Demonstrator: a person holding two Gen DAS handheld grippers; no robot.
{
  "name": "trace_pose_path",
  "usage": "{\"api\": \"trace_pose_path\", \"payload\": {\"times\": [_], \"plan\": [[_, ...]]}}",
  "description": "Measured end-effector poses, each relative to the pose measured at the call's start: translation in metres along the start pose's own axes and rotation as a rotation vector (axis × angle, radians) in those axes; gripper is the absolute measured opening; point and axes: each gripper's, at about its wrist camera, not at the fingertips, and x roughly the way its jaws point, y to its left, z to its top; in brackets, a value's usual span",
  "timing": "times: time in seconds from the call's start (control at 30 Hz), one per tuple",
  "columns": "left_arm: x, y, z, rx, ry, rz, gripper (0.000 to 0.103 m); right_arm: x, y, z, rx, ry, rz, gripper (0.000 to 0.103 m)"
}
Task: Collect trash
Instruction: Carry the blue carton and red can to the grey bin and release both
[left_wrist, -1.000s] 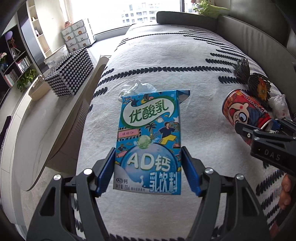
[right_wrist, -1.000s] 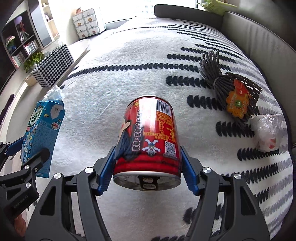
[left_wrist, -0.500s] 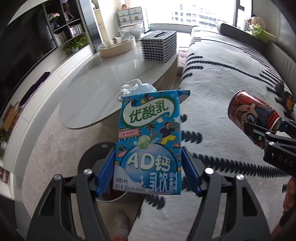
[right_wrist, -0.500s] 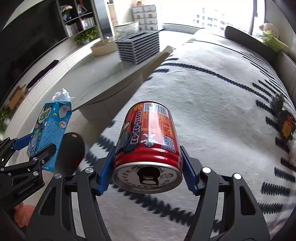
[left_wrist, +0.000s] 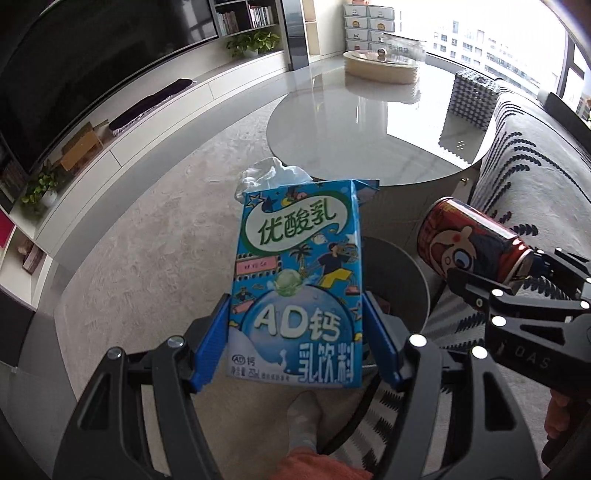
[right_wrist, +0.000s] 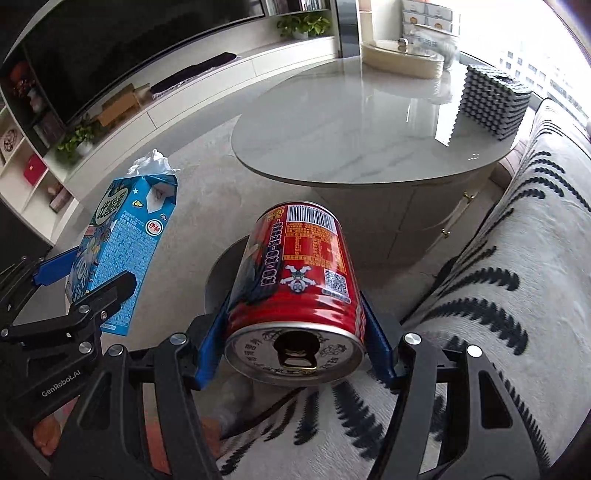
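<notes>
1. Now both loads have been swung off the patterned sofa cover (right_wrist: 517, 258) and out over the floor — a second ago the sofa filled both views; the carpet, the pale oval surface (right_wrist: 351, 122) and a round bin are seen instead.

2. The left gripper (left_wrist: 295, 339) is clamped on the blue milk carton (left_wrist: 299, 277), its blue pads pressed against the carton's lower sides. The carton is held upright, with crumpled white tissue (left_wrist: 273, 175) stuffed in its opened top. The hold looks unchanged across the swing.

3. The right gripper (right_wrist: 295, 336) is clamped on the red can (right_wrist: 299, 266), which is carried lying along the fingers, its opened end turned toward the camera. No slip is visible there either.

4. The bin (right_wrist: 221, 277) is only partly seen in each view — its rim shows behind the carton in the left wrist view and behind the can in the right. Whether each item is truly above the opening cannot be told for certain.

5. It is judged that the carrying step is almost done and the drop comes next. Care would be called for so that each piece is centred over the opening before it is released.
</notes>
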Motion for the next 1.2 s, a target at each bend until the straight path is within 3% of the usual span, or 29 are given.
{"api": "trace_pose_path", "payload": {"times": [0.2,0.4,0.77,1.03,1.2], "plan": [[0.027,0.016,-0.005,-0.036,0.043,0.002,0.068,0.049,0.018,0.016,-0.056,0.071,0.005,0.063],[0.037,0.010,-0.004,-0.027,0.054,-0.008,0.068,0.052,0.023,0.022,-0.084,0.059,-0.002,0.071],[0.046,-0.023,0.013,0.044,0.041,-0.040,0.069,0.017,-0.003,0.019,-0.057,-0.007,-0.026,0.071],[0.071,-0.061,0.018,0.136,0.115,-0.029,0.074,-0.010,-0.031,0.009,-0.025,-0.027,-0.049,0.071],[0.062,-0.076,0.022,0.164,0.109,-0.037,0.074,-0.029,-0.053,0.000,0.014,-0.043,-0.063,0.071]]}}
